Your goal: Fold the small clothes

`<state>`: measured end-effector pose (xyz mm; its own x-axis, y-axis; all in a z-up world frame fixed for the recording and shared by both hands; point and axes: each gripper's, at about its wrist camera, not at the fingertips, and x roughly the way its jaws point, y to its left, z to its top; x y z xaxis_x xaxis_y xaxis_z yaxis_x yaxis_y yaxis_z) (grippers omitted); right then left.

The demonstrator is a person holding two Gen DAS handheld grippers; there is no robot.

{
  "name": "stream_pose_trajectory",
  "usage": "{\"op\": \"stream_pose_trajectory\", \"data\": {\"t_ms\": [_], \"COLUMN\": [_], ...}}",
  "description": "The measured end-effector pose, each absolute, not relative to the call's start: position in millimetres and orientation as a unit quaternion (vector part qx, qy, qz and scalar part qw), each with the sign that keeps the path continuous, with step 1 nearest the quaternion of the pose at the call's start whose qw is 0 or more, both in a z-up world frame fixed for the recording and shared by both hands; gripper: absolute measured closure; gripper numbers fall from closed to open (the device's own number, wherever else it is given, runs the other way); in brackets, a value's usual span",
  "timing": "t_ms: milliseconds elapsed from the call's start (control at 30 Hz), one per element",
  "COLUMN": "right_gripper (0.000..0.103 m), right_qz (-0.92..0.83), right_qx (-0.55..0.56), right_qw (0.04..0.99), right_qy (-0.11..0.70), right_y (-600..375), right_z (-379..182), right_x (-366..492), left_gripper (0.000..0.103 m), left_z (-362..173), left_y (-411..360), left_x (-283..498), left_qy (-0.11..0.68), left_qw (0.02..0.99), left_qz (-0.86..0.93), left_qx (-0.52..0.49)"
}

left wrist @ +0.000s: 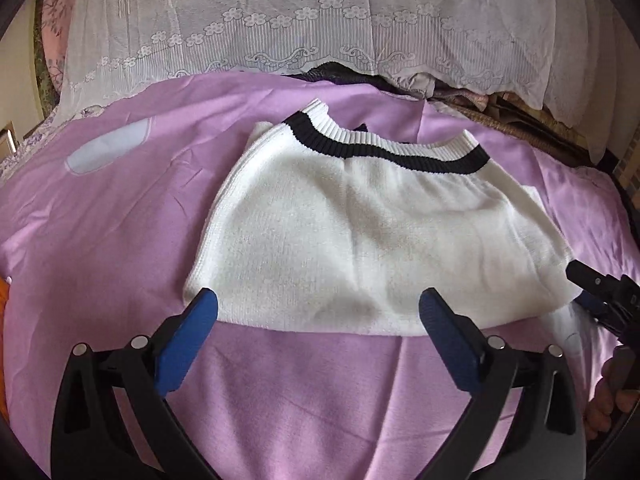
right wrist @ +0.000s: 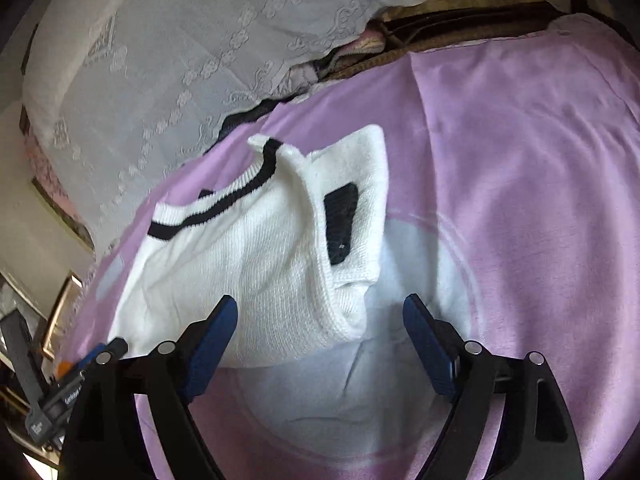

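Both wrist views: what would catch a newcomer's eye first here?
The white sweater with a black collar stripe, lying partly folded mid-bed on the purple sheet. Next, each gripper's blue pads, open and empty at its near edge: left gripper, right gripper. Behind hangs a white lace cloth.

Your left gripper [left wrist: 318, 312] sits at the bottom of the left wrist view, its two blue-padded fingers [left wrist: 188, 344] spread wide and angled downward, with nothing clamped between the pads. At the right edge of that same view, your right gripper [left wrist: 600, 296] pokes in as a dark shape, and part of your hand [left wrist: 612, 396] shows just below it at the lower right. In the right wrist view, your right gripper [right wrist: 320, 328] fills the bottom of the frame, jaws standing wide apart, pads pressing on nothing. Your left gripper [right wrist: 96, 356] appears at the lower left edge there, somewhat blurred.
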<state>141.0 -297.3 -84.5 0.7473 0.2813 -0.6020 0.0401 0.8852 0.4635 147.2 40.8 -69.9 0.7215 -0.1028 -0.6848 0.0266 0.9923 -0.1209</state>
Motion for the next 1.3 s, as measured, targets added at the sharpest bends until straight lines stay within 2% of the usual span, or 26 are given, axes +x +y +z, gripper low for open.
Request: {"op": "stream_pose_trajectory", "data": {"t_ms": [67, 100, 133, 333, 400, 433, 533, 600, 633, 700, 733, 767, 1100, 1200, 1300], "right_gripper": [0.061, 0.066, 0.07, 0.071, 0.078, 0.09, 0.098, 0.097, 0.093, 0.069, 0.038, 0.031, 0.03, 0.024, 0.018], "right_qz": [0.083, 0.102, 0.12, 0.139, 0.111, 0.102, 0.097, 0.106, 0.104, 0.089, 0.078, 0.069, 0.091, 0.128, 0.133], "right_qx": [0.262, 0.279, 0.291, 0.268, 0.262, 0.274, 0.331, 0.36, 0.37, 0.371, 0.37, 0.37, 0.394, 0.407, 0.361], "right_qw": [0.908, 0.905, 0.901, 0.9, 0.897, 0.892, 0.871, 0.86, 0.859, 0.866, 0.87, 0.874, 0.851, 0.833, 0.834], "right_qy": [0.315, 0.305, 0.298, 0.314, 0.338, 0.345, 0.35, 0.345, 0.338, 0.323, 0.316, 0.308, 0.334, 0.351, 0.396], "right_y": [-306, -307, -307, -285, -289, -295, -319, -327, -330, -337, -341, -346, -354, -346, -330], "right_z": [-77, -74, -72, -70, -78, -83, -94, -97, -96, -89, -86, -84, -101, -102, -99], "right_x": [138, 140, 144, 183, 197, 200, 202, 197, 193, 182, 176, 170, 171, 176, 185], "left_gripper": [0.005, 0.005, 0.005, 0.005, 0.004, 0.004, 0.004, 0.005, 0.005, 0.005, 0.005, 0.005, 0.005, 0.004, 0.004], "left_z": [-65, -62, -60, -90, -94, -94, -93, -89, -87, -79, -76, -71, -57, -86, -88], "left_y": [36, 30, 24, -7, -11, -10, -9, -7, -7, -9, -11, -14, -38, -25, -11], "left_x": [145, 147, 151, 181, 182, 180, 177, 171, 167, 161, 159, 159, 195, 209, 213], "left_qy": [0.363, 0.36, 0.36, 0.414, 0.421, 0.418, 0.415, 0.407, 0.403, 0.391, 0.385, 0.381, 0.374, 0.408, 0.416], "left_qw": [0.927, 0.928, 0.928, 0.91, 0.906, 0.908, 0.909, 0.912, 0.914, 0.919, 0.922, 0.924, 0.927, 0.913, 0.908], "left_qz": [-0.06, -0.067, -0.066, -0.039, -0.034, -0.033, -0.035, -0.04, -0.042, -0.046, -0.046, -0.046, 0.026, 0.015, -0.01], "left_qx": [-0.069, -0.069, -0.062, -0.001, 0.013, 0.014, 0.013, 0.008, 0.006, 0.007, 0.009, 0.013, 0.026, 0.001, -0.046]}}
